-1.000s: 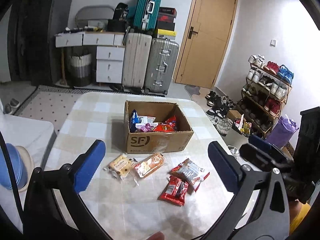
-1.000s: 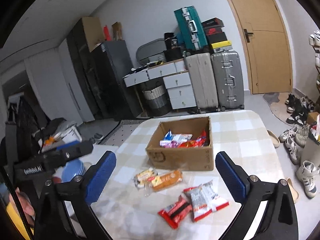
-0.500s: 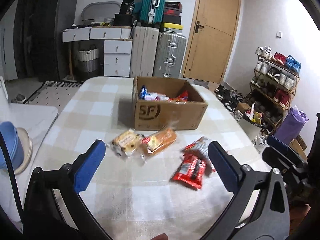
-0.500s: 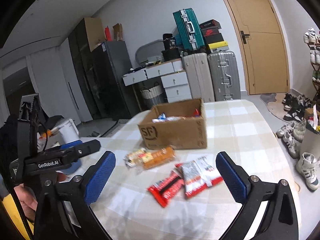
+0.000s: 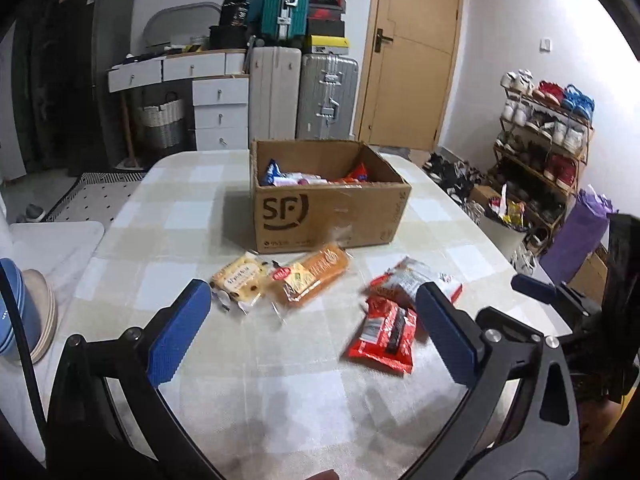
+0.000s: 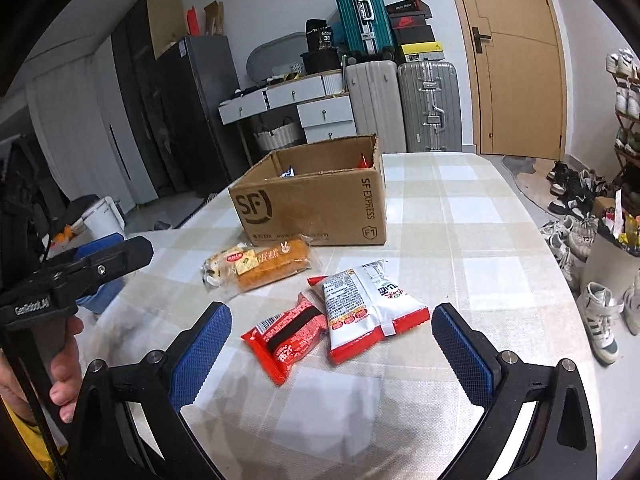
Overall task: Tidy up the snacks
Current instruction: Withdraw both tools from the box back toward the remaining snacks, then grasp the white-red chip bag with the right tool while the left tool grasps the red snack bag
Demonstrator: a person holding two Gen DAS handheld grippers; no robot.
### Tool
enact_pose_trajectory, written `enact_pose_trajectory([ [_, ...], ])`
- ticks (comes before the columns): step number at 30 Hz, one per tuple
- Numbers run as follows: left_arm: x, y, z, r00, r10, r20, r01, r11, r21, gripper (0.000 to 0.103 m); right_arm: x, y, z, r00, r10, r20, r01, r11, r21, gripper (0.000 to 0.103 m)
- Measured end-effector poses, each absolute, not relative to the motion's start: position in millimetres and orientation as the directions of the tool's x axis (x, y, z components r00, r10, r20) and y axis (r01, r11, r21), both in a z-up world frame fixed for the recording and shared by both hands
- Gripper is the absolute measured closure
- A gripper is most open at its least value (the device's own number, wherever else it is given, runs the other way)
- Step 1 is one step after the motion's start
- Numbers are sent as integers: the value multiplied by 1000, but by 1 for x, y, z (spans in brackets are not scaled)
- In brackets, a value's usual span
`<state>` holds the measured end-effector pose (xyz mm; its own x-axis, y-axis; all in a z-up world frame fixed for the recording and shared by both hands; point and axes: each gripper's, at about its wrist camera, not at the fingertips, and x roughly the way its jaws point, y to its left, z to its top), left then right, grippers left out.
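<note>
An open cardboard SF box [image 5: 328, 216] [image 6: 312, 208] with snack packs inside stands mid-table. In front of it lie a yellow cake pack [image 5: 239, 278], an orange bread pack [image 5: 310, 274] [image 6: 266, 266], a red snack pack [image 5: 384, 336] [image 6: 286, 338] and a white-and-red pack [image 5: 412, 282] [image 6: 366, 306]. My left gripper [image 5: 310, 336] is open, low over the table, short of the packs. My right gripper [image 6: 330, 346] is open too, its blue pads either side of the red and white packs, slightly nearer than them. Each gripper shows in the other's view.
The table [image 5: 168, 216] [image 6: 472, 216] has a checked cloth. A white seat with blue bowls [image 5: 12, 312] is at the left. A shoe rack [image 5: 548, 140], suitcases [image 5: 304, 96], drawers and a door [image 6: 516, 60] stand beyond. A hand [image 6: 64, 364] holds the left gripper.
Both grippers have come down and forward toward the table; the box and packs look larger and closer. Both stay open and hold nothing.
</note>
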<state>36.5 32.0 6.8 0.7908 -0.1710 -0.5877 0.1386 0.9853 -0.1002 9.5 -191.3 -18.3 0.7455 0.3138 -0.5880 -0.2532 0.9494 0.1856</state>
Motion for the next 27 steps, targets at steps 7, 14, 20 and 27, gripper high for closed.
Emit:
enact_pose_trajectory([
  [7,34,34,6,787,-163,-596,119,987,-112,1,14,-189,-20,737,300,-605,-241,954,179,1],
  [14,44,31,-5,749,-172,-640,111,985,-136,1,49,-188,-38,705,239,-668,-216,969,119,1],
  [20,58,20,-21,707,-167,-688,113,986,-123,1,95,-190,-68,609,216,-763,-197,973,118,1],
  [27,73,1,-40,654,-161,-739,135,986,-95,1,120,-181,-81,551,232,-802,-247,963,109,4],
])
